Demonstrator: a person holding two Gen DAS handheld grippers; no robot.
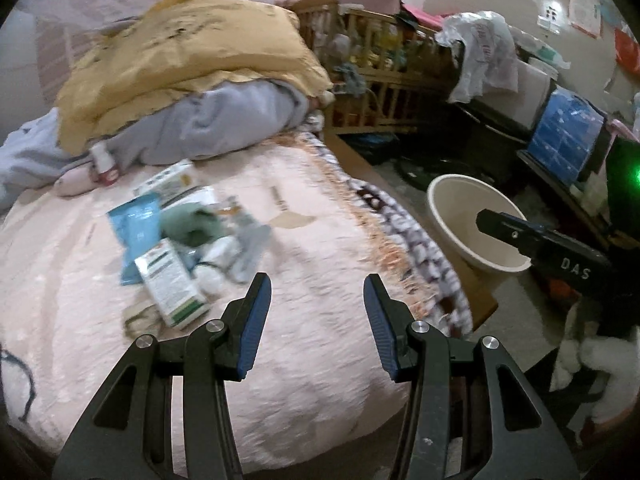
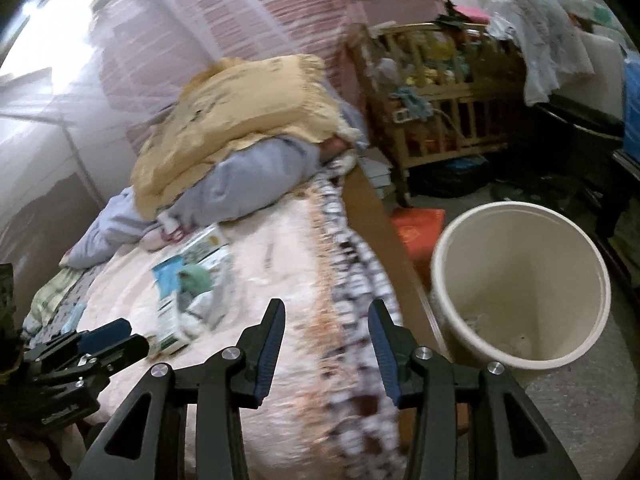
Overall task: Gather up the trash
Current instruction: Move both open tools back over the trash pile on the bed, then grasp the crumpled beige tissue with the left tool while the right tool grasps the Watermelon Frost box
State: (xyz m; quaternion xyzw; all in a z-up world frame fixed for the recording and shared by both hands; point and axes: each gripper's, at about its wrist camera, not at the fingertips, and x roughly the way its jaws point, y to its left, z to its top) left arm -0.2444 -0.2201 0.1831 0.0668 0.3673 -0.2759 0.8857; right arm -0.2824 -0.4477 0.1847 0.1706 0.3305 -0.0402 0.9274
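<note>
Fingers of left gripper (image 1: 317, 282) and right gripper (image 2: 327, 308) stood apart, empty, above the bed (image 1: 312, 360). Trash (image 1: 180, 240) lay heaped mid-bed; bin (image 2: 520, 280) upright on floor beside.

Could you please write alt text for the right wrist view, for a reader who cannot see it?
The open right gripper hovers over the edge of a pink bed, holding nothing. A pile of trash lies on the bed ahead to the left; a cream bucket stands on the floor to the right. The left gripper shows at lower left.
</note>
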